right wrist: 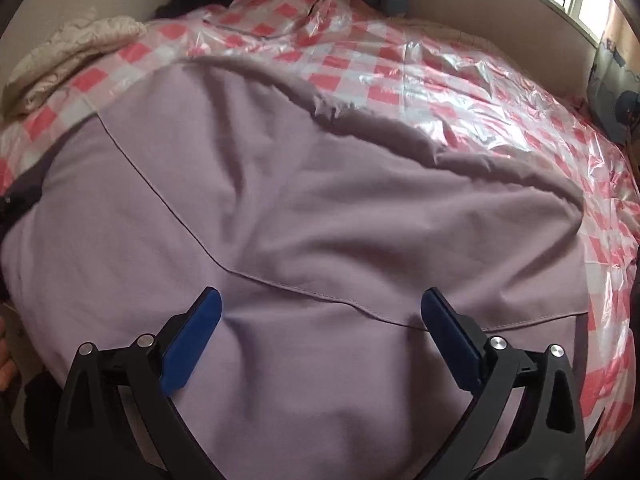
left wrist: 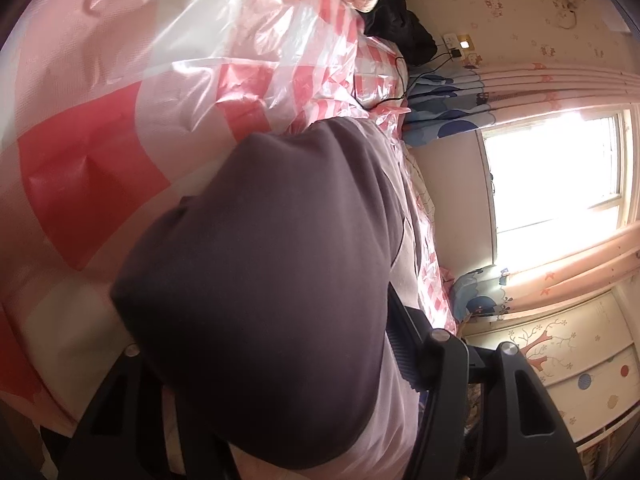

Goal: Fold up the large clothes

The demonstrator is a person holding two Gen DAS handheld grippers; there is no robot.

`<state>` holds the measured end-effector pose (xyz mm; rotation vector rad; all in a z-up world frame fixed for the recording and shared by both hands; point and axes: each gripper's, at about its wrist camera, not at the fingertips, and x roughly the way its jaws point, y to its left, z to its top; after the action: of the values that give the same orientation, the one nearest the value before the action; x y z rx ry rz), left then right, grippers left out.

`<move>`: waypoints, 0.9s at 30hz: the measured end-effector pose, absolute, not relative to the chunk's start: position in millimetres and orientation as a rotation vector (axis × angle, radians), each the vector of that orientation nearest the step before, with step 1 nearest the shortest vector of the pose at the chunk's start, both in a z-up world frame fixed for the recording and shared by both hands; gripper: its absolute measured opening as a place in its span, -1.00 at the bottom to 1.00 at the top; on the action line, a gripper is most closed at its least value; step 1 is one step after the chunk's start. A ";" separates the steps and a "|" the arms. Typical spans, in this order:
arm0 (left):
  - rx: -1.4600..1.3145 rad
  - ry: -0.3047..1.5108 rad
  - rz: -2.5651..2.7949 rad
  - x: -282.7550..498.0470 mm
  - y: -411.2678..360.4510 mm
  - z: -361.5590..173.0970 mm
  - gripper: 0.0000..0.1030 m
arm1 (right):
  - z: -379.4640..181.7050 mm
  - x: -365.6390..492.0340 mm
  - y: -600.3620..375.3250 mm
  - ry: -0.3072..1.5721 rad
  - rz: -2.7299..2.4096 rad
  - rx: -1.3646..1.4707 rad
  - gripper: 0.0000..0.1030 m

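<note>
On checkered pink-white plastic sheet (right wrist: 460,92) over bed: mauve garment (right wrist: 280,200) spread wrinkled, seam running diagonally. Above garment, right gripper (right wrist: 320,312) spread wide, blue pads (right wrist: 192,340) clear of cloth, nothing pinched. Left gripper (left wrist: 272,360) mostly buried under bunched dark fold of same garment (left wrist: 260,260); cloth between fingers, pinching or not cannot tell. Beige quilted blanket (right wrist: 68,56) at far corner.

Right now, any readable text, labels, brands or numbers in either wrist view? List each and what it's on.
None readable.
Wall stickers: cartoon figures only, any lettering too small to tell.
Cupboard door: tree and planet drawings, plus a faint vertical line of print near its upper edge, too blurred to read.
Curtains: star and cartoon pattern, no words.
Purple garment: no label showing.
</note>
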<state>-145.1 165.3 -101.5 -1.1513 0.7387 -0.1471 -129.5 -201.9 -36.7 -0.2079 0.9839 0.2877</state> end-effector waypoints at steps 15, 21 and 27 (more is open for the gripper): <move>-0.998 0.741 -0.100 -140.8 151.0 -89.8 0.41 | -65.6 -124.5 -183.3 1.022 0.296 -0.241 0.89; -0.966 0.735 -0.093 -138.8 149.9 -89.7 0.41 | -36.0 -152.7 -189.8 0.904 0.265 -0.189 0.88; -0.969 0.716 -0.116 -139.3 149.2 -92.9 0.46 | -68.2 -152.2 -170.1 0.990 0.255 -0.303 0.88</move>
<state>-139.3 149.2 -92.9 -0.9691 0.7160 -0.1156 -152.2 -170.1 -68.2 -0.3026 0.9896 0.2554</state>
